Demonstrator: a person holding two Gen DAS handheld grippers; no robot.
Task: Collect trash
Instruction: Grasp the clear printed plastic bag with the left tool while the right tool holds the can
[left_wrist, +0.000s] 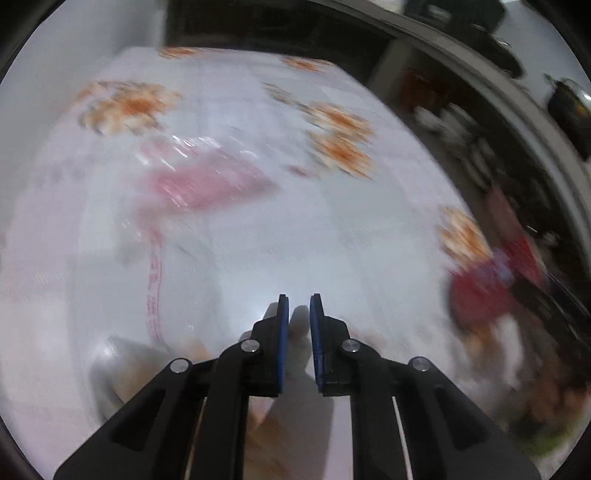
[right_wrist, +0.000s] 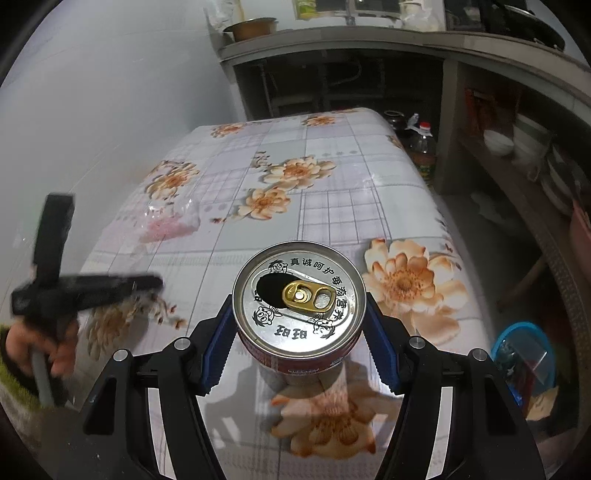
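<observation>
My right gripper (right_wrist: 299, 325) is shut on a red drink can (right_wrist: 299, 291) with a silver top and a gold pull tab, and holds it upright above the flowered tablecloth (right_wrist: 332, 206). A crumpled clear and pink plastic bag (left_wrist: 207, 181) (right_wrist: 166, 221) lies on the cloth at the far left. My left gripper (left_wrist: 299, 314) points down at the cloth short of the bag. Its blue pads stand almost together with nothing between them. In the right wrist view the left gripper (right_wrist: 157, 284) is a blur at the left, held by a hand (right_wrist: 33, 343), above small brown scraps (right_wrist: 166, 314).
A pale wall runs along the table's left side. Behind the table stands a counter with a metal bowl (right_wrist: 255, 27). To the right are shelves with white bowls (right_wrist: 498, 142), an oil bottle (right_wrist: 424, 147) on the floor and a blue basin (right_wrist: 524, 354).
</observation>
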